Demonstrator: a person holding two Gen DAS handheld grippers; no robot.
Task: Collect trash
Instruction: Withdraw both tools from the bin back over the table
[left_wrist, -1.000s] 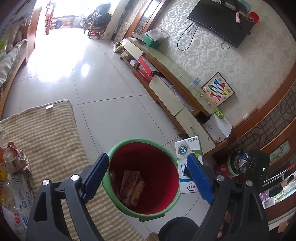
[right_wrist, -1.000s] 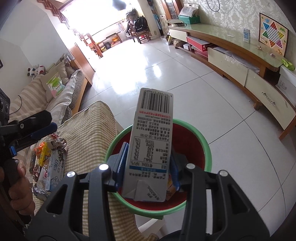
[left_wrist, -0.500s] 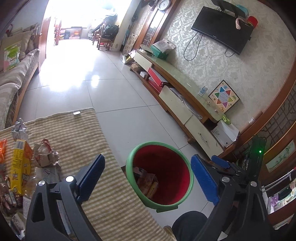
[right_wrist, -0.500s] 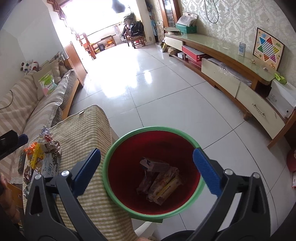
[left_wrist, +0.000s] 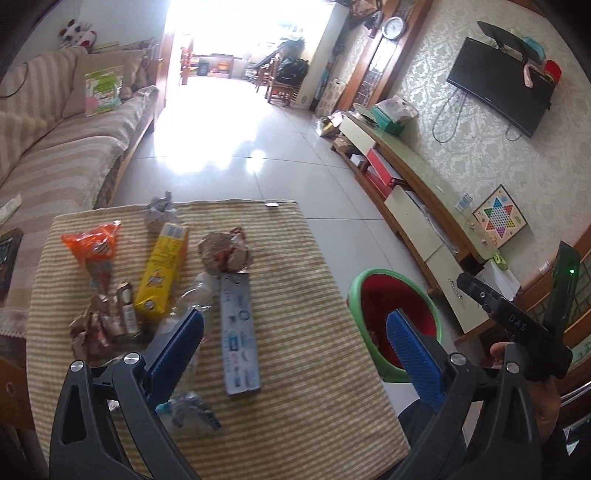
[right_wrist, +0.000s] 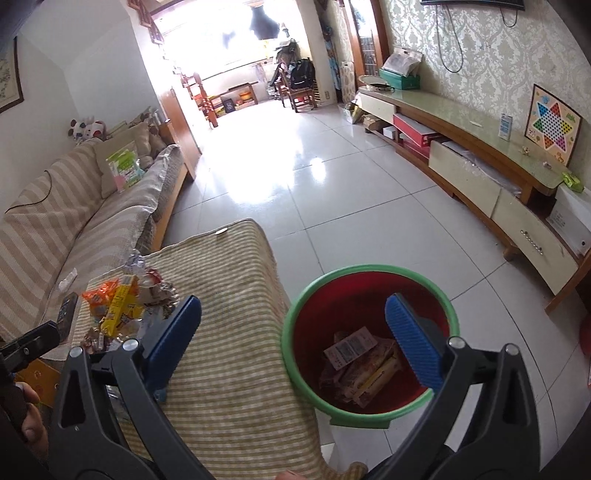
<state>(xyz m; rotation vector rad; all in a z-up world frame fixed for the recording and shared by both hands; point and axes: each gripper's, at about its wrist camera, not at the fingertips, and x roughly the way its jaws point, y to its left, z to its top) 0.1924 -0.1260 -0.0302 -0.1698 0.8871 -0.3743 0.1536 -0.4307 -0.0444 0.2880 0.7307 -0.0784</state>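
A red bin with a green rim stands on the floor beside the striped-cloth table; it holds a white carton and wrappers. It also shows in the left wrist view. On the table lie a long white-blue box, a yellow box, an orange wrapper, crumpled wrappers and a clear plastic bottle. My left gripper is open and empty above the table's near part. My right gripper is open and empty above the bin's left rim.
A striped sofa runs along the left. A low TV cabinet lines the right wall, with a checkers board on it. Tiled floor stretches ahead. A dark phone lies at the table's left edge.
My right gripper opened and dropped the white carton into the bin. My left gripper swung left from over the bin to over the table's trash.
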